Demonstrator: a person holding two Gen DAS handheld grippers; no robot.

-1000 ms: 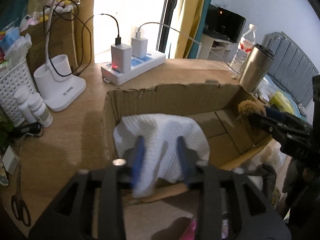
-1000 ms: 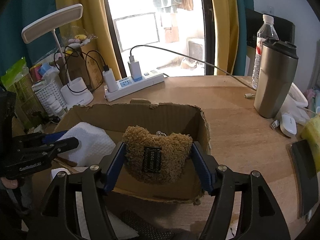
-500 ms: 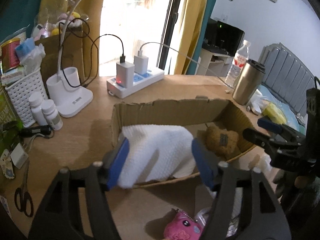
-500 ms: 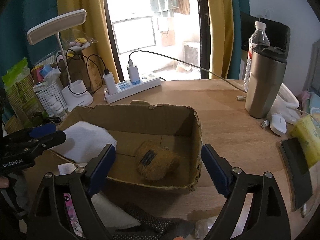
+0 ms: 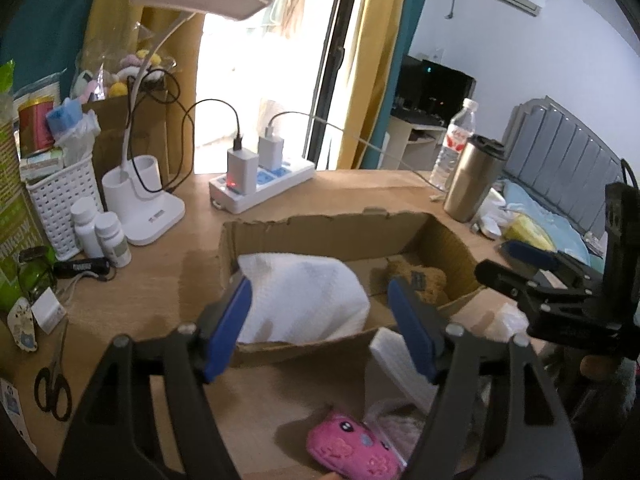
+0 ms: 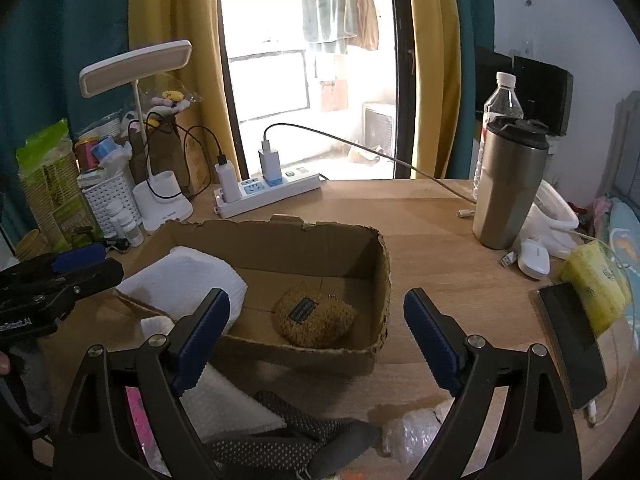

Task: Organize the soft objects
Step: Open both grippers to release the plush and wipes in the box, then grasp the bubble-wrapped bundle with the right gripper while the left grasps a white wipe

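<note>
An open cardboard box point(image 5: 320, 222) point(image 6: 382, 276) sits on the wooden desk. A folded white towel point(image 5: 304, 300) point(image 6: 188, 280) lies in its left part. A brown plush point(image 6: 314, 316) point(image 5: 420, 278) lies in its right part. My left gripper point(image 5: 320, 330) is open and empty, pulled back at the box's near wall. My right gripper point(image 6: 316, 338) is open and empty, in front of the box. A pink plush point(image 5: 354, 448), a white cloth point(image 6: 224, 404) and a dotted dark cloth point(image 6: 280, 444) lie on the desk in front of the box.
A power strip point(image 6: 268, 194) with chargers, a desk lamp point(image 5: 140, 204), a white basket point(image 5: 60, 204) and small bottles point(image 5: 100, 232) stand behind the box. A steel tumbler point(image 6: 508, 188), water bottle point(image 6: 500, 108), phone point(image 6: 572, 340) and yellow pack point(image 6: 596, 284) are at the right. Scissors point(image 5: 52, 384) lie at the left.
My left gripper opened, let go of the white towel in the box and drew back. My right gripper opened, dropped the brown plush into the box and drew back.
</note>
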